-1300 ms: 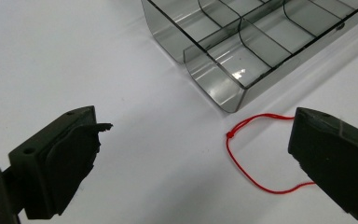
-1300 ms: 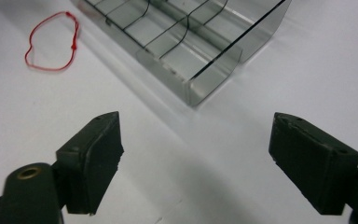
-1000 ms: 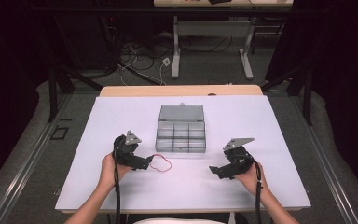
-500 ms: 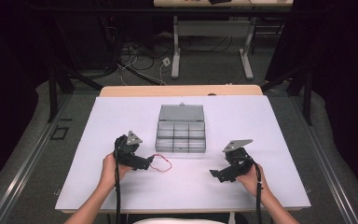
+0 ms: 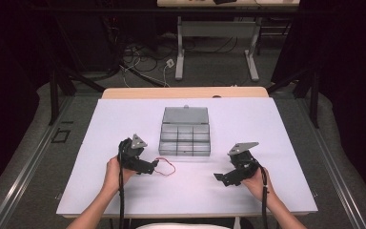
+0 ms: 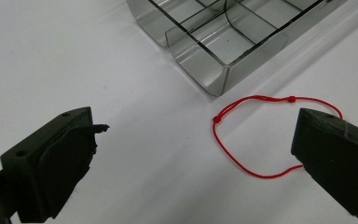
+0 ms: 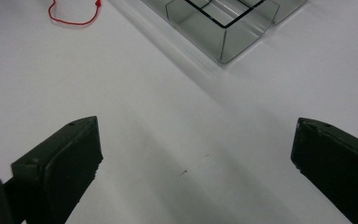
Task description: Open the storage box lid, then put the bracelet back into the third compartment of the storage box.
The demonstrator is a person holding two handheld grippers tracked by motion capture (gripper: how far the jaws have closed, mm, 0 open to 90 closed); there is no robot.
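Observation:
A thin red string loop (image 5: 165,167) (image 6: 256,135) (image 7: 72,16) lies flat on the white table (image 5: 124,119), just in front of a clear plastic compartment box (image 5: 185,138) (image 6: 223,42) (image 7: 223,28) whose lid stands open. My left gripper (image 5: 152,167) (image 6: 193,154) is open, low over the table, and the string lies between its jaws near the right one. My right gripper (image 5: 221,179) (image 7: 193,158) is open over bare table, right of the string and in front of the box's right corner. Nothing is held by either.
The box's compartments look empty. Beyond the table's far wooden edge (image 5: 186,92) the floor holds cables (image 5: 143,57) and the legs of another table (image 5: 217,43). Bare white surface stretches to the left, right and front of the box.
The right gripper has drifted slightly toward the near edge and left. The left gripper and the string look unchanged.

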